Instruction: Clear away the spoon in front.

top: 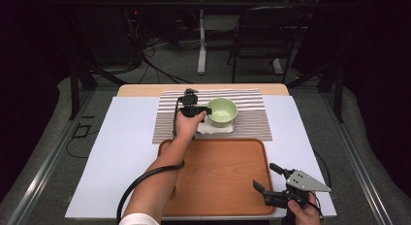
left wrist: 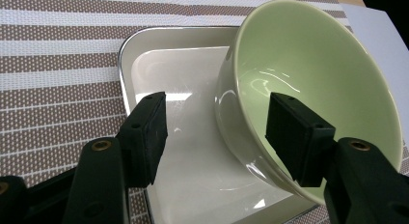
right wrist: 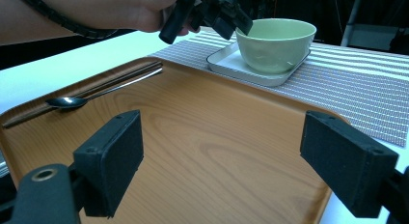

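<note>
A pale green bowl [top: 222, 111] [left wrist: 308, 74] [right wrist: 275, 40] stands on a white square plate [top: 213, 128] [left wrist: 178, 74] [right wrist: 231, 64] on the striped placemat. My left gripper [top: 207, 111] [left wrist: 217, 122] [right wrist: 217, 14] is open and straddles the bowl's near wall: one jaw hangs over the plate outside the bowl, the other reaches inside it. A gap shows between the outer pad and the wall. My right gripper [top: 264, 175] [right wrist: 219, 161] hovers open above the front right of the wooden tray [top: 228, 181] [right wrist: 207, 118], with nothing between its jaws.
A spoon [right wrist: 67, 102] and chopsticks [right wrist: 120, 77] lie along the tray's left side. The striped placemat [top: 252, 120] lies behind the tray on the white table cover [top: 126, 142]. A chair [top: 264, 36] and table legs stand beyond the far edge.
</note>
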